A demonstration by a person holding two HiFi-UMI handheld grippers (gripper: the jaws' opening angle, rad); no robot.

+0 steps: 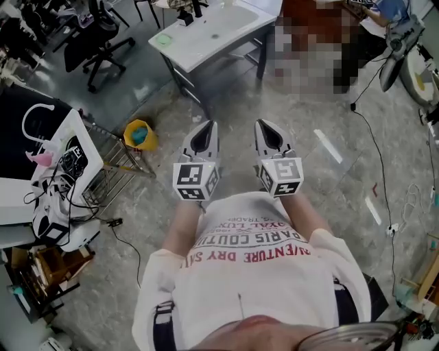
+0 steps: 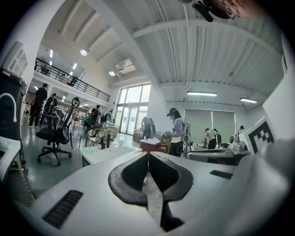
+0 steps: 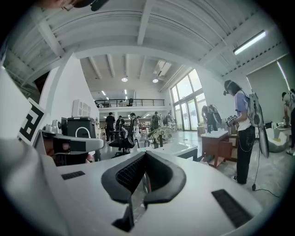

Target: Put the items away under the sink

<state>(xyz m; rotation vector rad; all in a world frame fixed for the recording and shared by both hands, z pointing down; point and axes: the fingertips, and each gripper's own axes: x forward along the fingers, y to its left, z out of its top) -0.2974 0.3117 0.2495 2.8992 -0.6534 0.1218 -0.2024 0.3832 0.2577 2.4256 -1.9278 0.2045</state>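
White sink counter (image 1: pixel 206 34) stands well ahead on the grey floor (image 1: pixel 226 103). Its long side runs from near-left to far-right in the head view, and small dark items (image 1: pixel 186 12) stand at its far edge. Left claw (image 1: pixel 205 127) and right claw (image 1: pixel 265 126) sit side by side before the person (image 1: pixel 254 274), each pressed together on nothing and pointing toward the counter.
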